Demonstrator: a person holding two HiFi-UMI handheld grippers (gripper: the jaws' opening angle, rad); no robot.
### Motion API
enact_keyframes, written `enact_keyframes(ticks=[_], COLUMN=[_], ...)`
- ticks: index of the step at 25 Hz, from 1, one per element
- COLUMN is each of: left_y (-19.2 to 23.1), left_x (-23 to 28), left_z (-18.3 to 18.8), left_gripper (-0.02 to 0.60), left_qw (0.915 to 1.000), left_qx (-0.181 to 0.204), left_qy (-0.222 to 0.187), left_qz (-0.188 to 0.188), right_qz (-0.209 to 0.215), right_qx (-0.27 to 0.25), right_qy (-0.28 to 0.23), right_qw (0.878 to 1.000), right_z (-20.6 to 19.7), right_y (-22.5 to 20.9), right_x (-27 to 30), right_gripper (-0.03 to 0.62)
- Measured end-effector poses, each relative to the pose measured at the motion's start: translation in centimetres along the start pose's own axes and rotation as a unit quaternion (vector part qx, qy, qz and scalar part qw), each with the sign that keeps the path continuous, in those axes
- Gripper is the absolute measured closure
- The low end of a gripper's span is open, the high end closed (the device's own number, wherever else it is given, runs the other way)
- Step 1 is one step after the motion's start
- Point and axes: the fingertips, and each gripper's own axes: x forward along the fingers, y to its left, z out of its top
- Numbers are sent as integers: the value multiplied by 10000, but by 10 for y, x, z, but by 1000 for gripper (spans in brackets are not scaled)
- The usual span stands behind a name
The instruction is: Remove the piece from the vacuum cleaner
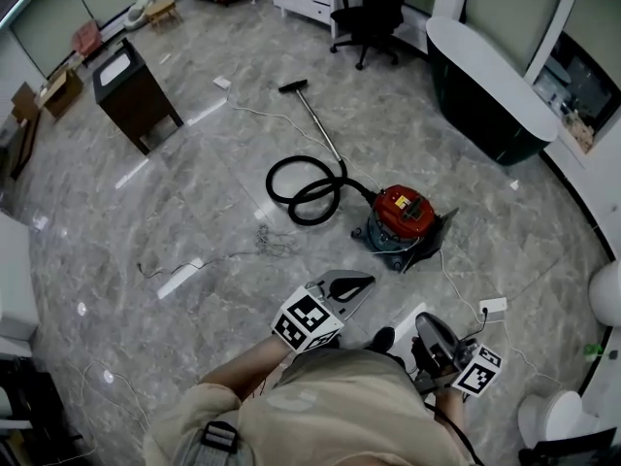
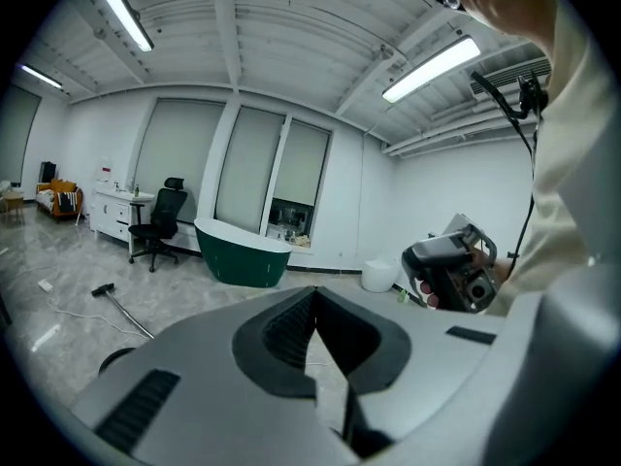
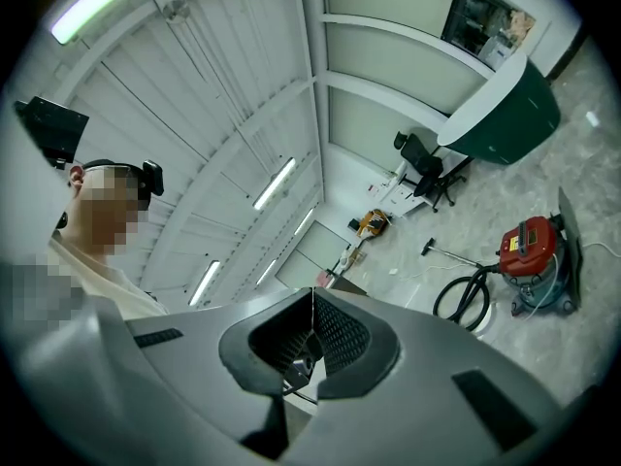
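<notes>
The vacuum cleaner, a red canister [image 1: 403, 216] on a grey base, stands on the marble floor a short way ahead of me. Its black hose [image 1: 304, 190] coils to the left and joins a metal wand [image 1: 321, 131] that ends in a floor head [image 1: 293, 86]. My left gripper [image 1: 365, 282] is held low, shut and empty, pointing toward the canister. My right gripper [image 1: 427, 321] is lower right, also shut with nothing in it. The right gripper view shows the canister [image 3: 532, 249] and hose [image 3: 464, 304] beyond my shut right gripper [image 3: 312, 297]. In the left gripper view, the left gripper [image 2: 313, 291] is shut.
A dark green bathtub [image 1: 485, 95] stands at the back right, a black office chair [image 1: 374, 13] behind it, and a dark cabinet [image 1: 136, 90] at the left. A white power strip [image 1: 493, 307] and loose cables [image 1: 267, 246] lie on the floor near the vacuum.
</notes>
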Motion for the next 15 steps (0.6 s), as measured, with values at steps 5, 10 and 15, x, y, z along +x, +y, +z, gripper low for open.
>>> enact_keyframes(ticks=[5,10,15], left_y=[-22,-40,-46], left_x=[62,102,130], left_z=[26,52,62], left_gripper=[588,588,588], left_qw=[9996,9993,9982], left_qx=[245,346,318], left_qy=[116,95,185], left_qz=[-100,64,473], right_qz=[98,342,707], right_qx=[336,330,186], right_qy=[-346,-165,340], right_qw=[9988,9987,9967], right_z=[45,78,100], right_y=[-36,-53,-67], right_x=[-37,-56,-63], right_gripper=[591,591,591])
